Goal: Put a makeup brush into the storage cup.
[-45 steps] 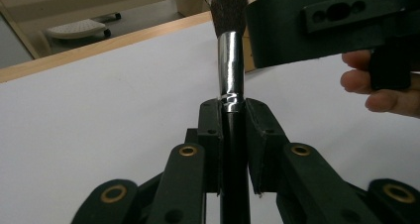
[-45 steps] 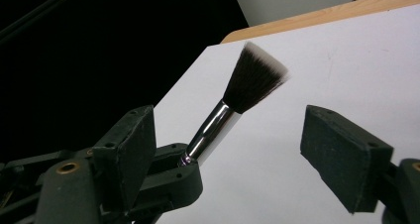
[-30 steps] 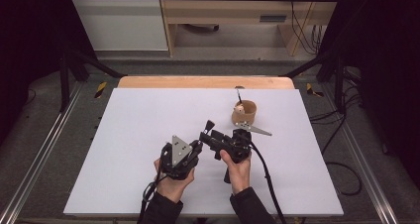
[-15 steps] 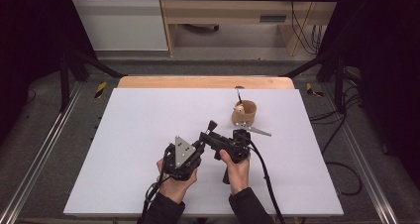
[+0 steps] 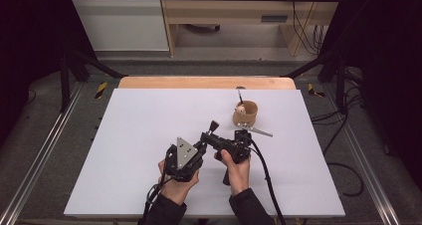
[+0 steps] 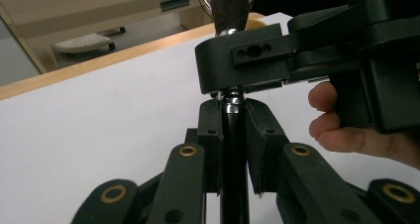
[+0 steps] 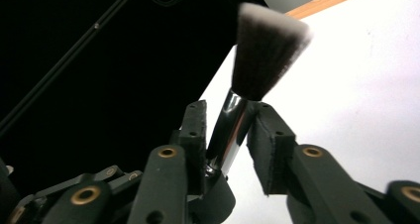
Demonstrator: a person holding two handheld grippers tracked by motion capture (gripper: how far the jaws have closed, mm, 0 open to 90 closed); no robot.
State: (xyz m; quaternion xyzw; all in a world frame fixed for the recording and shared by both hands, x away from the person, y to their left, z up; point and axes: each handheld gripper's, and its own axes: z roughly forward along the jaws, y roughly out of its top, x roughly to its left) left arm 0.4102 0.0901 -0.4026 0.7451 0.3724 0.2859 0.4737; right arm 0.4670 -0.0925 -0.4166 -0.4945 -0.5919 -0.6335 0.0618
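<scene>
The white surface [image 5: 149, 135] carries everything, with a wooden edge along its far side. Near its front middle, 2 hands hold the 2 tools close together. The left tool [image 5: 191, 153], topped by a grey three-cornered plate, is clenched on the black handle of a makeup brush [image 5: 213, 127]; in the left gripper view the handle [image 6: 233, 149] runs straight up between its 2 jaws, which press on it from both sides. The right tool [image 5: 211, 138] reaches across from the right and meets the same brush higher up, at the shiny metal collar just below the bristles. In the right gripper view its 2 jaws flank that collar [image 7: 230, 130], the left jaw against it and the right jaw close beside it with a narrow gap, so the grip looks loose rather than tight. The brush stands above the surface, bristles pointing away from the person. Farther right stands a small wooden cup [image 5: 245, 113] with a thin stick poking out of it, and a flat metal piece [image 5: 256, 130] lies just in front of the cup.
</scene>
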